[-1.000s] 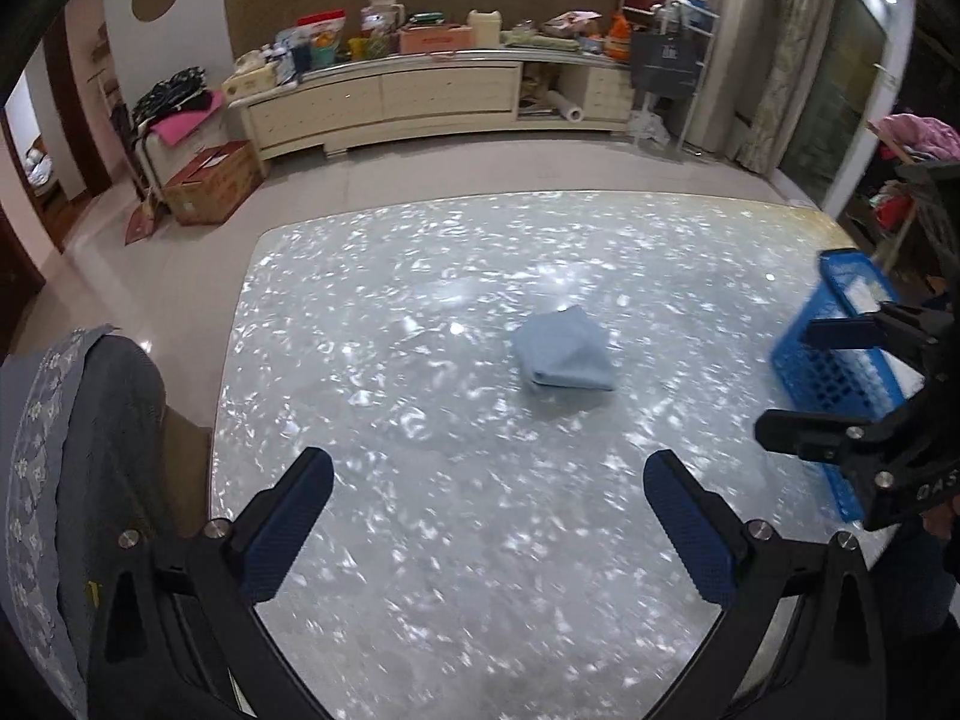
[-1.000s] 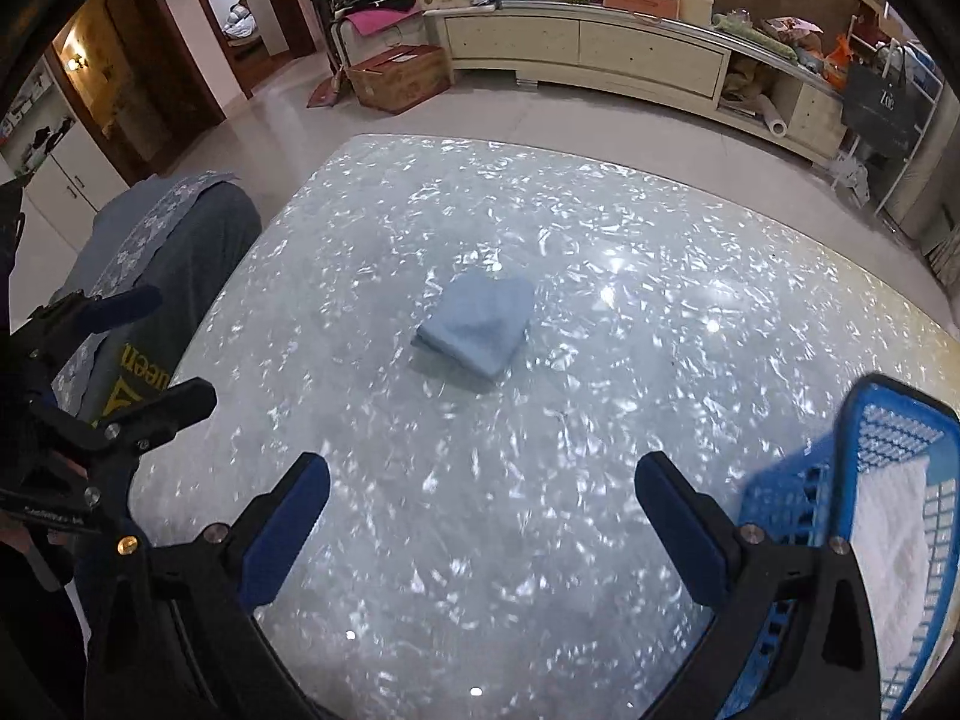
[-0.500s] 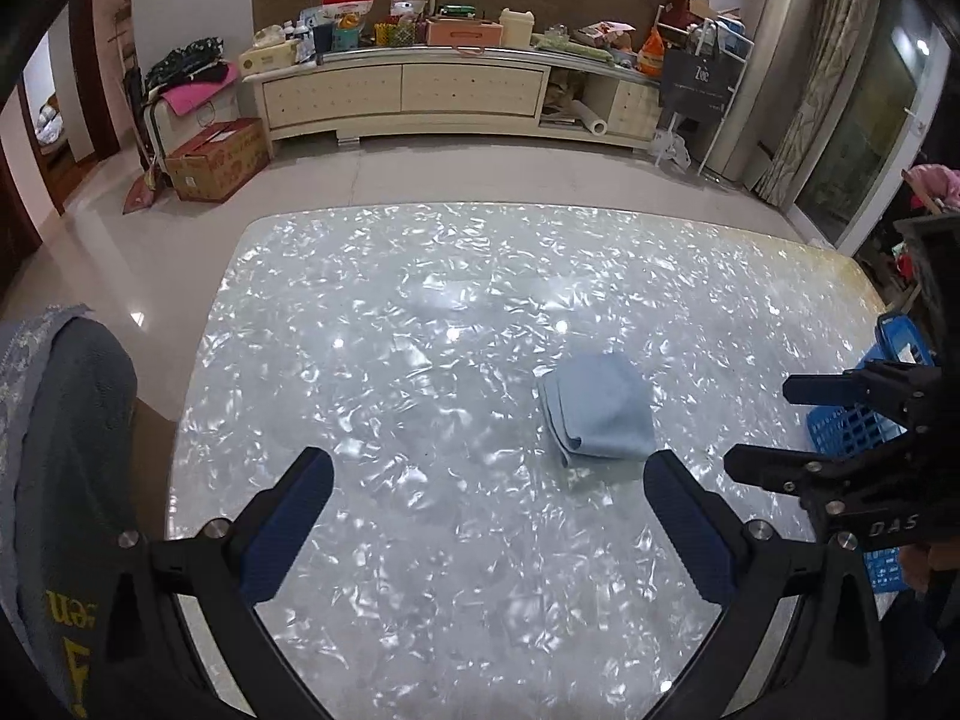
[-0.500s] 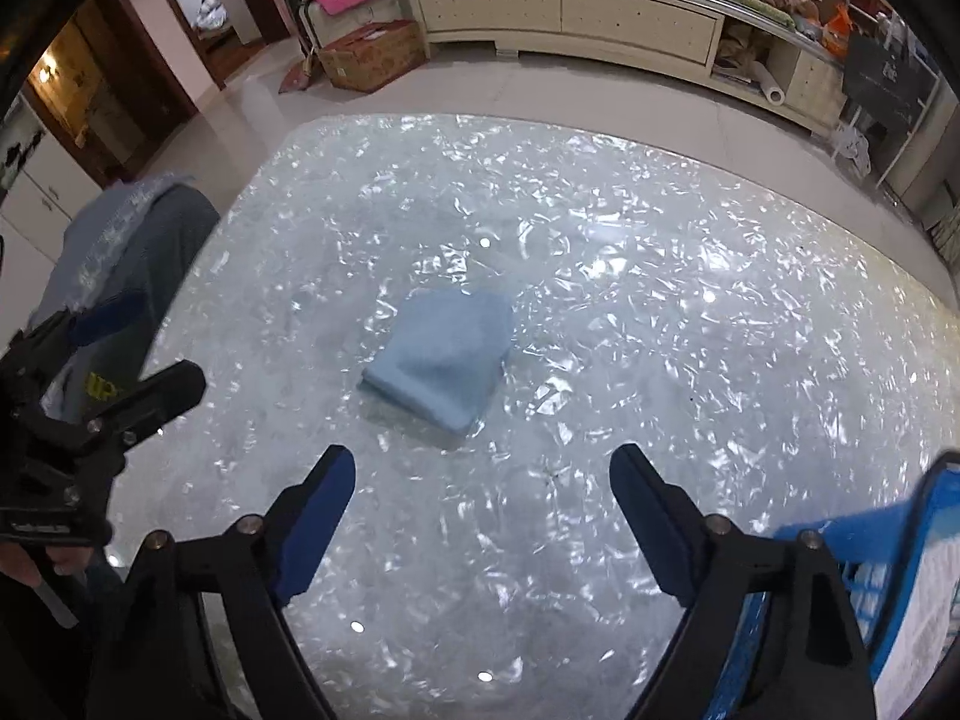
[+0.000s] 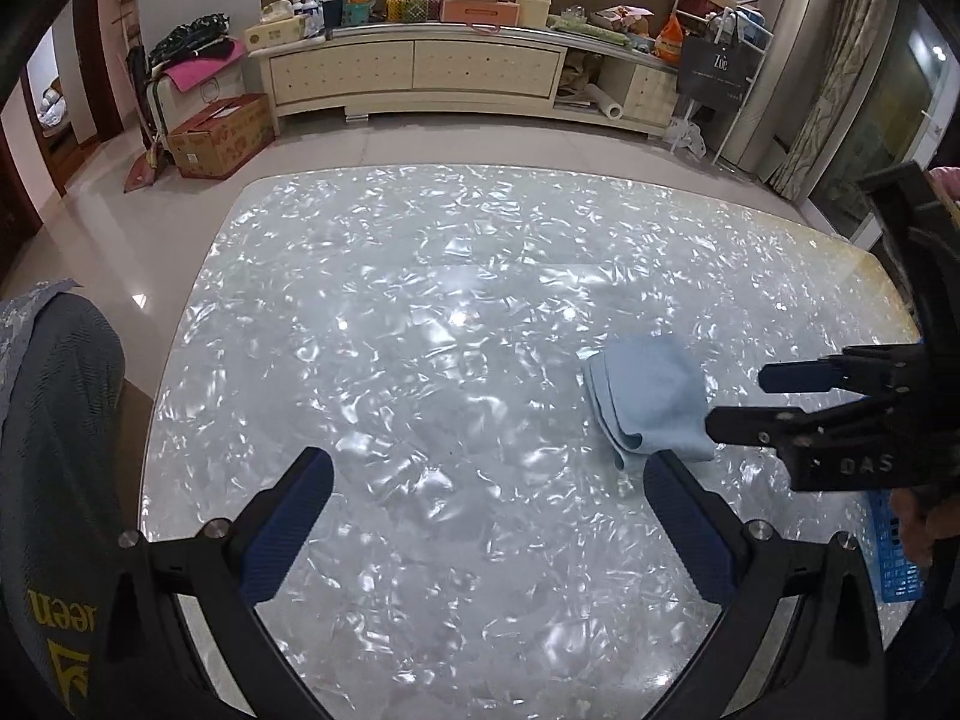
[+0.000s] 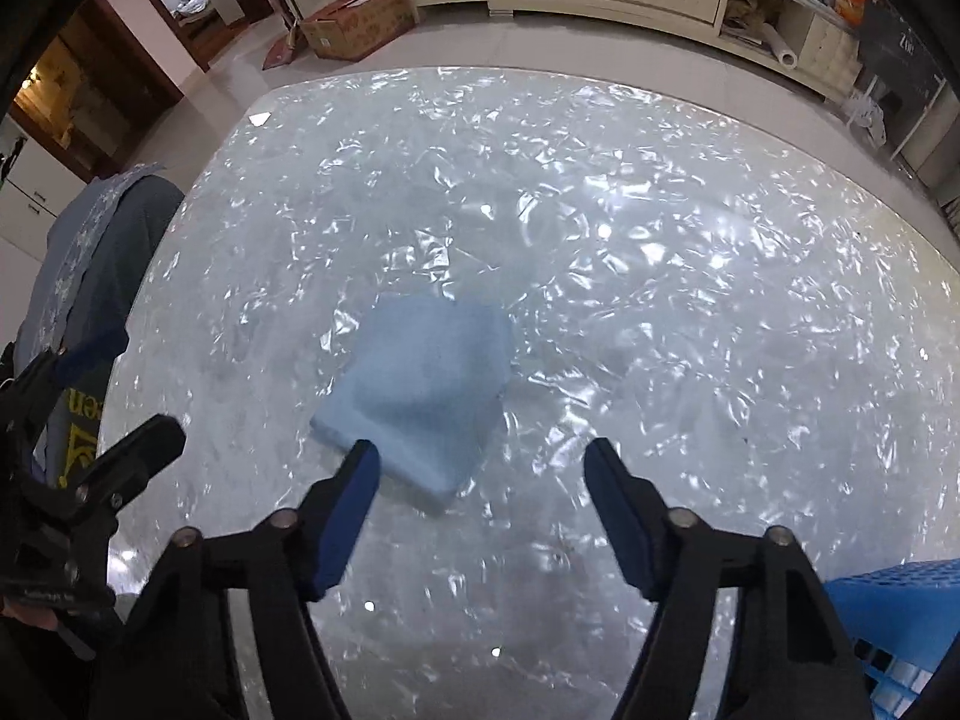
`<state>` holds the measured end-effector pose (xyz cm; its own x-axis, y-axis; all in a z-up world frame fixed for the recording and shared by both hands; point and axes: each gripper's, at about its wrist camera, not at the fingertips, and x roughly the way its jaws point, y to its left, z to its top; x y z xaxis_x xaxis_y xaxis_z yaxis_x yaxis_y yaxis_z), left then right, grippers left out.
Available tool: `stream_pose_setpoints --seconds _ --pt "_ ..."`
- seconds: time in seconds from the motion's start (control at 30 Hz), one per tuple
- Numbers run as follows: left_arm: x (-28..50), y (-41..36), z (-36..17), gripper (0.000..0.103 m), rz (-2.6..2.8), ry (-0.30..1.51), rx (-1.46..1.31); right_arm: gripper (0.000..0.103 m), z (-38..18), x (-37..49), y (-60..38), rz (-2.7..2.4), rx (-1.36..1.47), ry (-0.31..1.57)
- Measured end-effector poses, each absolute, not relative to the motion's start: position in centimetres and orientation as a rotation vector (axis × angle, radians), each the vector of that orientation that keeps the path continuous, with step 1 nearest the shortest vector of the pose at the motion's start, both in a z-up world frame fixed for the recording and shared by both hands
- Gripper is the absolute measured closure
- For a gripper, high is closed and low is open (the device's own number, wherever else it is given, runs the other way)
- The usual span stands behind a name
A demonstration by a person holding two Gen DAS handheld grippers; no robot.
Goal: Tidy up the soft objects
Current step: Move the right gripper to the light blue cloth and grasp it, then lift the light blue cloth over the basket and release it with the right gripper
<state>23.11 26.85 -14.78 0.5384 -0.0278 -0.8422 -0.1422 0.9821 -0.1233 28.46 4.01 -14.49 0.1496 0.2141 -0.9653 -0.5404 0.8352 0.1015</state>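
while the folded blue cloth (image 6: 420, 396) lies flat on the shimmering counter (image 6: 660, 276), toward the middle and somewhat nearer the near edge, the right claw (image 6: 480, 468) hangs over the cloth's near corner with its jaws apart. those jaws have just been closing in, yet they press on nothing: the left blue pad (image 6: 345, 516) overlaps the cloth's near-left edge in the right wrist view, the other pad stands off to the cloth's right over bare counter, and the near corner of the cloth sits between them (whether a pad touches the fabric cannot be told). from the left wrist view the right claw comes in from the right edge, its two tips pointing at the cloth (image 5: 651, 399). the left claw (image 5: 486, 498) is spread wide over bare counter, clamped on nothing, its right pad just beside the cloth's near corner. a blue basket (image 6: 900, 612) sits at the counter's near right corner, well apart from the cloth.
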Motion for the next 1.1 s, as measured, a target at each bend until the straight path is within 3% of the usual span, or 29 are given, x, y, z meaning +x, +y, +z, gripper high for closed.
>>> stream_pose_setpoints --seconds 0.33,0.53,0.6,0.7,1.1 --pt "23.6 26.9 -15.9 0.0 0.058 1.025 -0.177 0.05 -16.7 29.2 6.9 0.54 -0.32 1.359" --pt "23.7 27.2 -16.3 0.0 0.063 1.036 -0.175 0.063 -17.7 29.7 8.5 0.529 -0.324 1.367" --pt "23.7 27.3 -16.5 0.0 0.068 1.039 -0.173 0.079 -17.8 29.7 8.8 0.526 -0.338 1.364" --pt "23.8 27.3 -16.7 0.0 0.074 1.047 -0.157 0.093 -18.0 29.7 9.5 0.554 -0.328 1.373" --pt "23.3 26.4 -15.4 0.0 0.045 1.024 -0.153 0.097 -13.7 27.5 7.5 0.561 -0.301 1.3"
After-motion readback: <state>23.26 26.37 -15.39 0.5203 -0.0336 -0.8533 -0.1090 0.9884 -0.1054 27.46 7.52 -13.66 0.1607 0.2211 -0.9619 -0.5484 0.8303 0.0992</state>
